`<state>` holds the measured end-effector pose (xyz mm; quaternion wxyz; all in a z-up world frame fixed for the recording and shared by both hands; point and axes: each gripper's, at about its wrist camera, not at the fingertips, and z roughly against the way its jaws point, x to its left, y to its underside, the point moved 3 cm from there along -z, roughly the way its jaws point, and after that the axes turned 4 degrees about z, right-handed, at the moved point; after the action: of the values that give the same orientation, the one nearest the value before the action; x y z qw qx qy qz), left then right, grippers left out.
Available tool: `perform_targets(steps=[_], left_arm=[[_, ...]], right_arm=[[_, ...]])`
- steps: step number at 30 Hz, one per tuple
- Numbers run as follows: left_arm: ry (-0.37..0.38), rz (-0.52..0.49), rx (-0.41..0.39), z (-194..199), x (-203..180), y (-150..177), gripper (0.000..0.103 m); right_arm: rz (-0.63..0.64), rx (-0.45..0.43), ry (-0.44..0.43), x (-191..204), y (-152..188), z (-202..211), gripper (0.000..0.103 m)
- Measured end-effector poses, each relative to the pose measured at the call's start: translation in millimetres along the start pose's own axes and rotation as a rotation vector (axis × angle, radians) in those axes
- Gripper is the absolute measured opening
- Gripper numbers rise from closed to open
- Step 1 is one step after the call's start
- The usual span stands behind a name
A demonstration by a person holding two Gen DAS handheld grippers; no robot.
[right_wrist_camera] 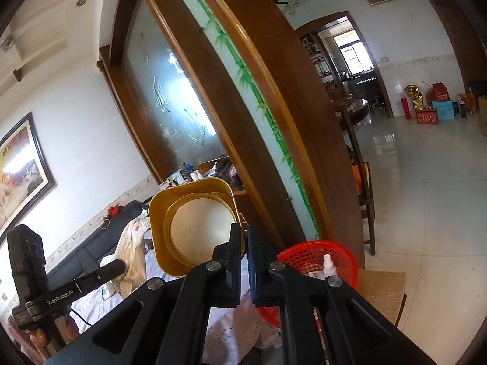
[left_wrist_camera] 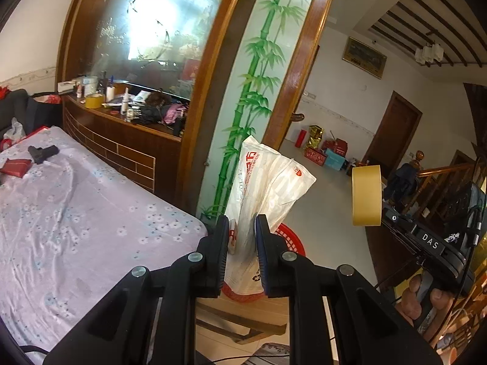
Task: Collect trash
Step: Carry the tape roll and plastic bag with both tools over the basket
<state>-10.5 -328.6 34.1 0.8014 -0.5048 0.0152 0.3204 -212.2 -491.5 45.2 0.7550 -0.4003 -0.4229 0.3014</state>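
Roughly hidden: red basket [left_wrist_camera: 290,237] mostly behind left hand-held gripper [left_wrist_camera: 242,228] and bag; its contents unclear apart from a small white bottle [right_wrist_camera: 329,266] in the right view.
Left hand-held gripper: jaws narrow, pinching white plastic bag [left_wrist_camera: 268,179], held upright above the basket.
Right hand-held gripper [right_wrist_camera: 243,243]: jaws nearly closed on wall of yellow tape roll [right_wrist_camera: 194,228], held up in the air near the basket.
Surface: bed [left_wrist_camera: 76,213] with lilac floral sheet; black toy gun [left_wrist_camera: 42,153] and red packet [left_wrist_camera: 15,167] on it.
Room: wooden partition with glass panel [left_wrist_camera: 152,24], bamboo painting [left_wrist_camera: 258,76], tiled floor [right_wrist_camera: 426,182], cluttered counter.
Writing: "DAS" on the right device, "GenRobot.AI" on the left device; red print on the bag unreadable.
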Motion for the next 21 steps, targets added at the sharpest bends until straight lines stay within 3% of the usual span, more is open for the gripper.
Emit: perform_targets(steps=[21], left_arm=[[0.039,0.010,0.104,-68,-2,13,0.017]], right_arm=[[-0.103,0.046,0.055,-40,14,-27,0.004]])
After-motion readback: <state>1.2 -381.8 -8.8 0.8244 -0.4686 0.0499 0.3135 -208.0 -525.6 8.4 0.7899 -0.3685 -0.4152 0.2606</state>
